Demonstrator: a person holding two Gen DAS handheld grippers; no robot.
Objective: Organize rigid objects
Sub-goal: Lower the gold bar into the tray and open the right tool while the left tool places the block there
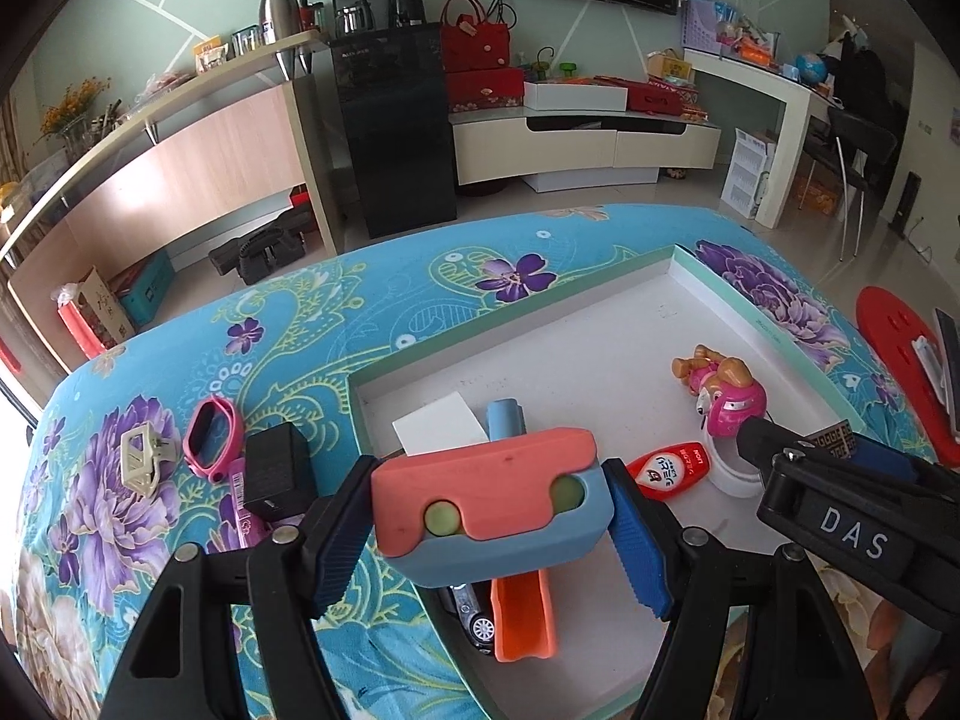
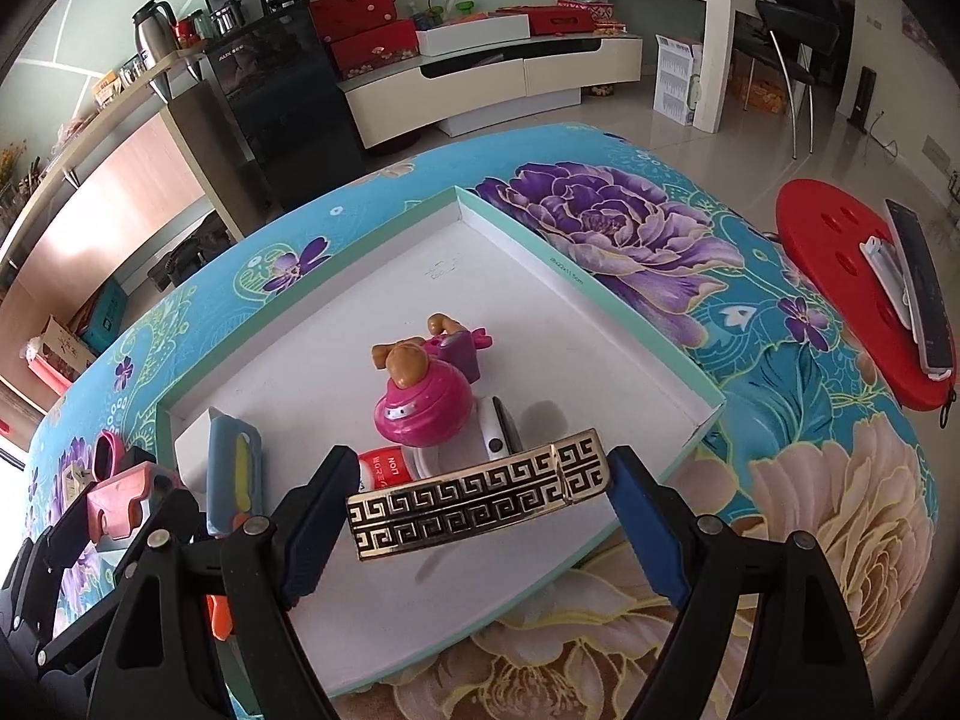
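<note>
My left gripper (image 1: 486,540) is shut on a salmon-and-blue toy block (image 1: 489,504) with two green dots, above the near left corner of a white tray (image 1: 570,348) with a mint rim. My right gripper (image 2: 480,510) is shut on a gold-and-black key-pattern case (image 2: 480,492), held crosswise over the tray's (image 2: 480,276) near edge. In the tray lie a pink dog toy (image 2: 420,396), a red tube (image 1: 669,471), a white ring (image 1: 732,474), a blue holder (image 2: 234,474), a white card (image 1: 441,429), an orange piece (image 1: 522,618) and a toy car (image 1: 474,618).
Left of the tray on the floral cloth lie a pink watch (image 1: 210,438), a black adapter (image 1: 279,468) and a beige hair claw (image 1: 141,459). A red stool (image 2: 852,300) with a remote (image 2: 918,282) stands to the right. Cabinets and a TV bench line the far wall.
</note>
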